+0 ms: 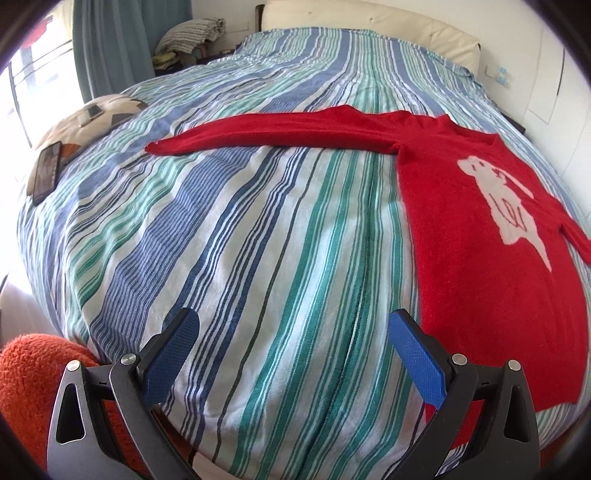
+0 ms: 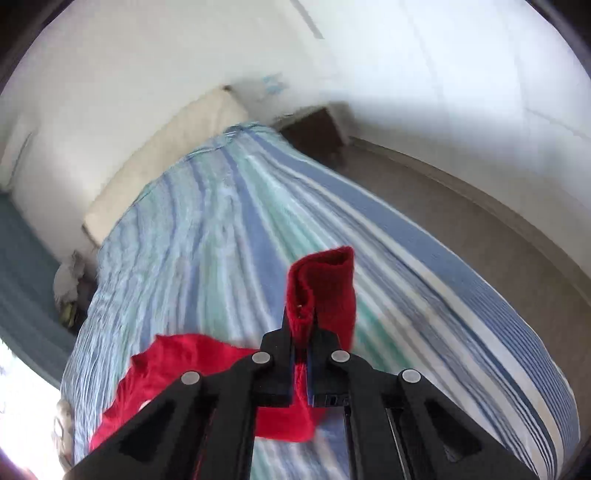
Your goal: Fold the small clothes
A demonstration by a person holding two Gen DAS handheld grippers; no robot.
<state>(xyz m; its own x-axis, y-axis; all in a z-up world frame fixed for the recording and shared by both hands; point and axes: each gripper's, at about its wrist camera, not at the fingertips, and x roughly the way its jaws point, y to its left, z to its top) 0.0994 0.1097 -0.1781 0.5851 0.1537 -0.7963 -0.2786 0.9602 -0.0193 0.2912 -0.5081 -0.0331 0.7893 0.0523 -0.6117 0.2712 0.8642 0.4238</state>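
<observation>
A red sweater [image 1: 476, 229] with a white animal figure lies flat on the striped bed [image 1: 240, 240], at the right of the left wrist view. One sleeve [image 1: 277, 129] stretches out to the left. My left gripper [image 1: 293, 328] is open and empty, low over the bed's near edge, left of the sweater's hem. My right gripper [image 2: 301, 321] is shut on the red sleeve cuff [image 2: 325, 284], lifted above the bed; the rest of the sweater [image 2: 177, 369] hangs below to the left. The right wrist view is blurred.
A patterned cushion [image 1: 92, 122] with a phone [image 1: 46, 171] lies at the bed's left side. An orange fuzzy cloth [image 1: 33, 373] is at the lower left. A cream headboard [image 1: 369, 26] stands at the far end. Floor [image 2: 480, 229] and a dark nightstand [image 2: 314, 136] are to the bed's right.
</observation>
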